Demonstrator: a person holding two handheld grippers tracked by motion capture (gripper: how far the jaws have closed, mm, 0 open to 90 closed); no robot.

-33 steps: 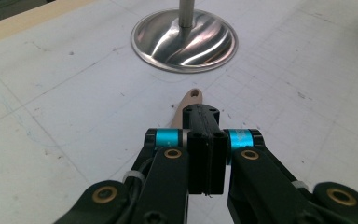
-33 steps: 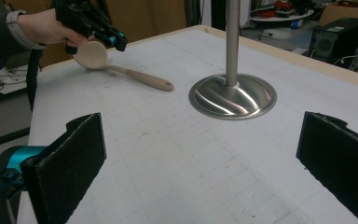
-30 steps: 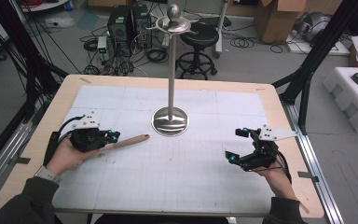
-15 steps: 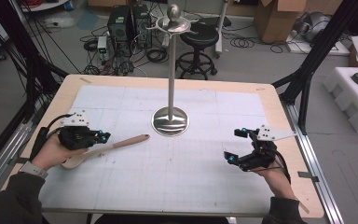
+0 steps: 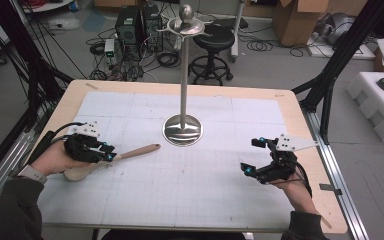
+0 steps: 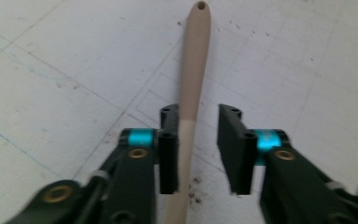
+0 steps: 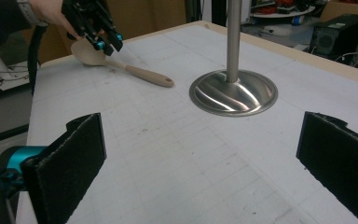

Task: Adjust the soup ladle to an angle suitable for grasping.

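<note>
A wooden spoon [image 5: 135, 151] lies flat on the white mat, its bowl under my left hand and its handle pointing toward the stand. My left gripper [image 5: 109, 154] is low over it. In the left gripper view the handle [image 6: 193, 70] runs between the jaws of this gripper [image 6: 199, 114], close along the left pad, with a clear gap to the right pad. These jaws have just been opening and no longer pinch the handle. My right gripper [image 5: 250, 156] rests open near the table's right side, with nothing between its wide-apart pads [image 7: 81, 154].
A tall metal stand with a round base [image 5: 182, 131] rises at the middle of the table, with a hooked ring on top. From the right gripper view the base [image 7: 233, 93] is ahead and the spoon [image 7: 140, 73] to its left.
My left hand has slid a little left along the spoon, uncovering its bowl. The spoon lies in the same place. The right hand has kept still.
</note>
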